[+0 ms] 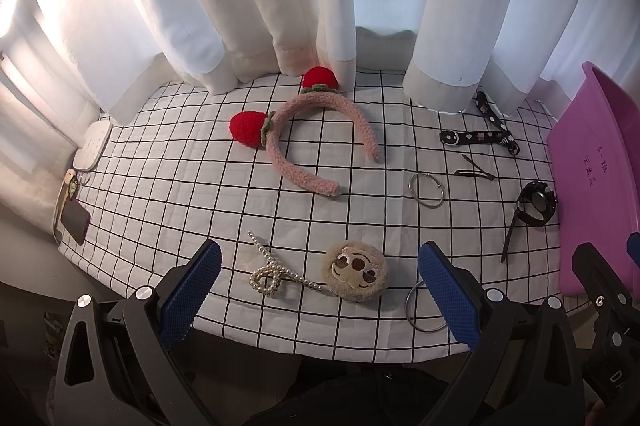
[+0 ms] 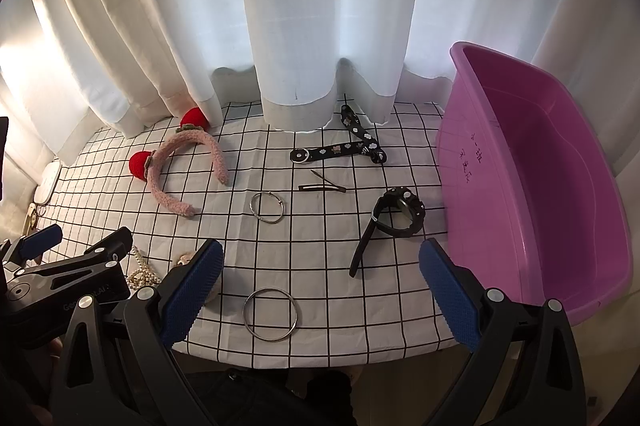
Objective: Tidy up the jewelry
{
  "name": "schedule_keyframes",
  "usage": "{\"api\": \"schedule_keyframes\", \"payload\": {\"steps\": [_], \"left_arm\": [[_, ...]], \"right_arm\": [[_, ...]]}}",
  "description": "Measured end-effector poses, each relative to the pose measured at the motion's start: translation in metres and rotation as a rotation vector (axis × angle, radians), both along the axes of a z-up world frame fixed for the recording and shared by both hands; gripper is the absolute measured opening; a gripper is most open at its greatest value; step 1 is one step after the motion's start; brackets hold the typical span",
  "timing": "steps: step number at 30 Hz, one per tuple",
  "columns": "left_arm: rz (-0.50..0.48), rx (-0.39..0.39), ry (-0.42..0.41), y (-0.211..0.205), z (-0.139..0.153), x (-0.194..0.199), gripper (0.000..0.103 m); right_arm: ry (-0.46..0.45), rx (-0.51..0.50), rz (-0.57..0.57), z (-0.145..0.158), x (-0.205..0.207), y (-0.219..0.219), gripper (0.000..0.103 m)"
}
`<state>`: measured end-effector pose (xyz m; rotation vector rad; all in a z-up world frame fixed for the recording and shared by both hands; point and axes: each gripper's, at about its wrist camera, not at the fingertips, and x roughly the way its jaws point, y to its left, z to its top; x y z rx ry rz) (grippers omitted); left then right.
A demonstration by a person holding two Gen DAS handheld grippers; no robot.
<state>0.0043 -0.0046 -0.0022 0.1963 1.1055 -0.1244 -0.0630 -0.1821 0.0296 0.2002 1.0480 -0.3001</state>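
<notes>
Jewelry lies on a checked cloth. A pink plush headband (image 1: 316,141) with red strawberries lies at the back. A pearl hair clip (image 1: 272,274) and a plush sloth pouch (image 1: 357,270) lie between the fingers of my open, empty left gripper (image 1: 318,290). My right gripper (image 2: 320,286) is open and empty above a large metal ring (image 2: 271,313). A smaller ring (image 2: 267,207), dark hairpins (image 2: 322,184), a black watch (image 2: 394,216) and a black patterned strap (image 2: 344,147) lie further back. The purple tub (image 2: 532,181) stands at the right.
White curtains (image 2: 320,17) hang along the table's back edge. A white device (image 1: 93,145) and a dark case (image 1: 75,222) lie at the far left edge. The left gripper also shows in the right wrist view (image 2: 76,254), at the left.
</notes>
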Motion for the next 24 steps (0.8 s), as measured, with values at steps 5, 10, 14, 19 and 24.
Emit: {"api": "schedule_keyframes", "payload": {"steps": [5,10,14,19,24], "left_arm": [[0.000,0.000,0.001,-0.0002,-0.0001,0.0002,0.097],[0.000,0.000,0.001,0.0000,0.0000,0.0001,0.097],[0.000,0.000,0.002,-0.0001,0.0000,0.0001,0.097],[0.000,0.000,0.003,-0.0001,0.0000,0.0002,0.097],[0.002,0.000,0.001,-0.0007,-0.0002,0.0001,0.097]], "right_arm": [[0.001,0.000,0.000,0.0002,-0.0001,0.0000,0.094],[0.002,0.000,0.000,0.0002,-0.0002,-0.0007,0.094],[0.003,-0.001,0.000,-0.0001,0.0006,-0.0003,0.094],[0.004,-0.001,0.001,-0.0003,0.0013,0.0005,0.094],[0.005,-0.001,0.000,0.0001,0.0009,0.0004,0.094]]}}
